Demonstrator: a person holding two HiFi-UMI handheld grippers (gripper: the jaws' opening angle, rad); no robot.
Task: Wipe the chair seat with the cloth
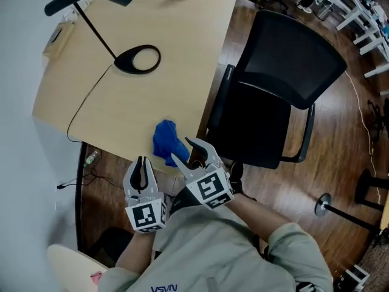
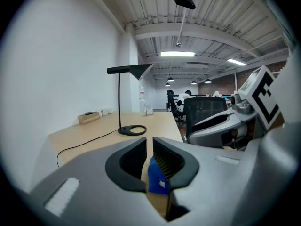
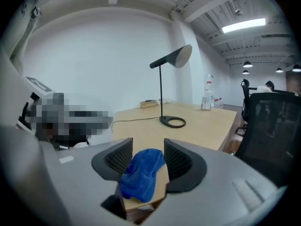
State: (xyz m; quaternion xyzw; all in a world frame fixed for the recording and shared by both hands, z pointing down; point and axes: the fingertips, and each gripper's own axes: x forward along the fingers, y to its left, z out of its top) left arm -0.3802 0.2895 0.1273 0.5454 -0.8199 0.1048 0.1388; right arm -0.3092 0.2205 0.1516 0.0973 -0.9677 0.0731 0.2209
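Note:
A crumpled blue cloth (image 1: 165,141) lies on the light wooden desk (image 1: 121,108) close to its near edge. My right gripper (image 1: 182,149) is open, its fingertips right at the cloth's near side. In the right gripper view the cloth (image 3: 140,173) sits between the spread jaws of that gripper (image 3: 148,145), and the pads do not press on it. My left gripper (image 1: 141,161) is shut and empty, left of the cloth and just off the desk's edge. The left gripper view shows the cloth (image 2: 157,178) past the tips of this gripper (image 2: 149,142). The black office chair (image 1: 267,114) stands to the right of the desk.
A black desk lamp has its ring base (image 1: 138,59) mid-desk, with a cable (image 1: 85,102) running off the left edge. A white wall bounds the left side. A round stand base (image 1: 322,204) and other furniture legs stand on the wooden floor to the right.

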